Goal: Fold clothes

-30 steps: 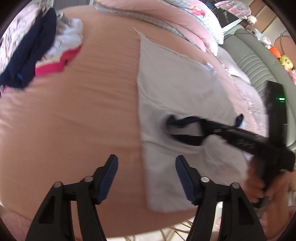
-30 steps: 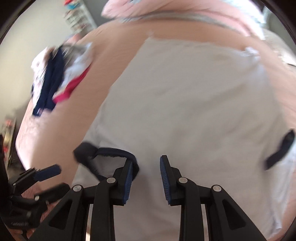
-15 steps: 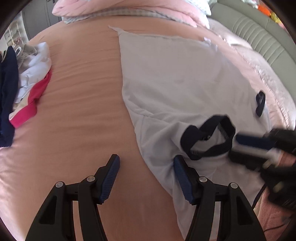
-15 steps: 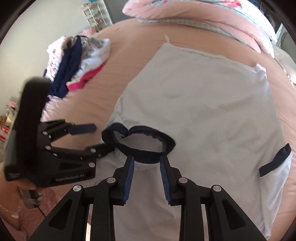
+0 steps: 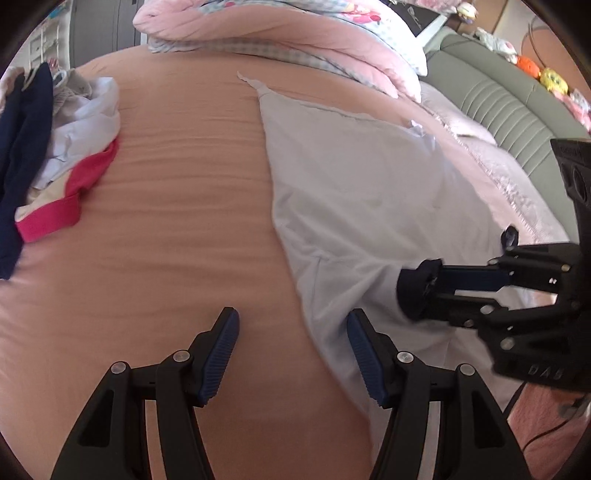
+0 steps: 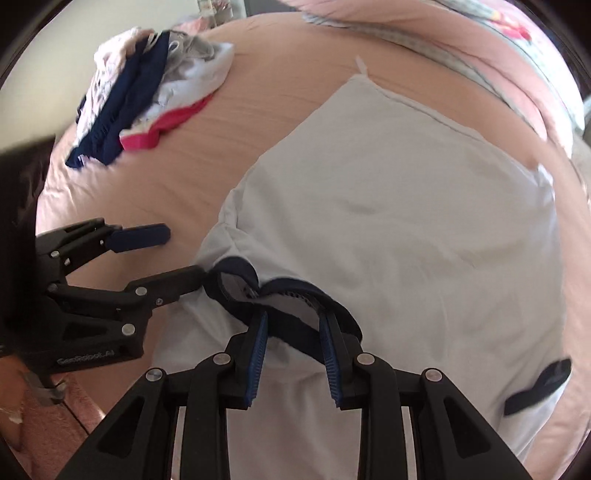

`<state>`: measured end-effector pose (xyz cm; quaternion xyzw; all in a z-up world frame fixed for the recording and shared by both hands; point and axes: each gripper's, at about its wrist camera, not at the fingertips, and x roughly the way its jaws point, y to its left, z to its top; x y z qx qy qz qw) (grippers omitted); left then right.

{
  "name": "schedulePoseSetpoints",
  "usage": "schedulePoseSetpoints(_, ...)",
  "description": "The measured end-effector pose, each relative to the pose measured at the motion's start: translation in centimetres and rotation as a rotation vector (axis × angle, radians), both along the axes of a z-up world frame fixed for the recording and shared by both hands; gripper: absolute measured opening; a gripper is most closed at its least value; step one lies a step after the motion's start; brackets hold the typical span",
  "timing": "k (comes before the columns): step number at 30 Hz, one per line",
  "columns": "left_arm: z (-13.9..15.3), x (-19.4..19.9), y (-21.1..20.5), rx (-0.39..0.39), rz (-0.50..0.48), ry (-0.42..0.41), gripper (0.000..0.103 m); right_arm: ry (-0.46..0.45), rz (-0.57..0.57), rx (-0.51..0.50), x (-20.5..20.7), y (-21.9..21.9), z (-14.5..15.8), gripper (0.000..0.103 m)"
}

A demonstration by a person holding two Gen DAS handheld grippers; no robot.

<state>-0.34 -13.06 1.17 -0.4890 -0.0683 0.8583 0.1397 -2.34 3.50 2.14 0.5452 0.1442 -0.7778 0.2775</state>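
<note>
A pale blue T-shirt with a navy collar and navy sleeve cuff lies spread on the peach bedsheet; it also shows in the right wrist view. My right gripper has its jaws narrowly apart around the navy collar; I cannot tell whether they pinch it. It also shows in the left wrist view, its tips in the collar. My left gripper is open, straddling the shirt's left edge near the shoulder; it shows in the right wrist view, with one fingertip touching the collar end.
A heap of other clothes, navy, white and red, lies at the left of the bed, also in the right wrist view. A folded pink quilt lies at the far end. A grey padded headboard is at the right.
My right gripper has closed in on the navy collar and bunched it up. My left gripper has drawn back toward the shirt's near left edge, staying open.
</note>
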Motion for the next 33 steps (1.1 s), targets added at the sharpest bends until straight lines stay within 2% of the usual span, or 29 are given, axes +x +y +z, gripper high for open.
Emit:
schedulePoseSetpoints(3, 0.2, 0.0, 0.4, 0.008, 0.001, 0.016, 0.058, -0.025, -0.064, -0.075, -1.1, 0.5, 0.4, 0.028)
schedulePoseSetpoints(4, 0.3, -0.1, 0.4, 0.009, 0.005, 0.023, 0.058, -0.027, -0.065, -0.072, -1.2, 0.5, 0.3, 0.028)
schedulePoseSetpoints(8, 0.3, -0.6, 0.3, 0.016, 0.012, 0.024, 0.058, -0.03, -0.053, -0.046, -1.0, 0.5, -0.4, 0.028)
schedulePoseSetpoints(11, 0.1, -0.7, 0.5, 0.021, -0.012, 0.013, 0.059, -0.058, 0.0, -0.024, -0.8, 0.8, -1.5, 0.028)
schedulePoseSetpoints(17, -0.2, -0.6, 0.7, 0.032, -0.031, 0.004, 0.057, -0.076, 0.02, -0.083, -2.1, 0.7, -1.1, 0.028)
schedulePoseSetpoints(21, -0.4, -0.5, 0.8, 0.039, -0.043, -0.003, 0.057, -0.041, -0.091, -0.089, -4.5, 1.1, -2.0, 0.028)
schedulePoseSetpoints(23, -0.5, -0.5, 0.9, 0.043, -0.05, -0.006, 0.057, -0.036, -0.155, -0.148, -5.6, 2.0, -1.7, 0.028)
schedulePoseSetpoints(28, -0.4, -0.8, 0.5, 0.065, -0.041, -0.005, 0.057, 0.003, -0.285, -0.255, -6.4, 5.6, 1.0, 0.028)
schedulePoseSetpoints(30, 0.2, -0.8, 0.2, 0.058, -0.011, 0.03, 0.057, 0.004, -0.232, -0.243, -5.3, 6.2, 2.1, 0.028)
schedulePoseSetpoints(33, 1.0, -1.0, -0.4, 0.046, 0.042, 0.074, 0.057, -0.008, -0.071, -0.183, -2.2, 4.7, 1.9, 0.028)
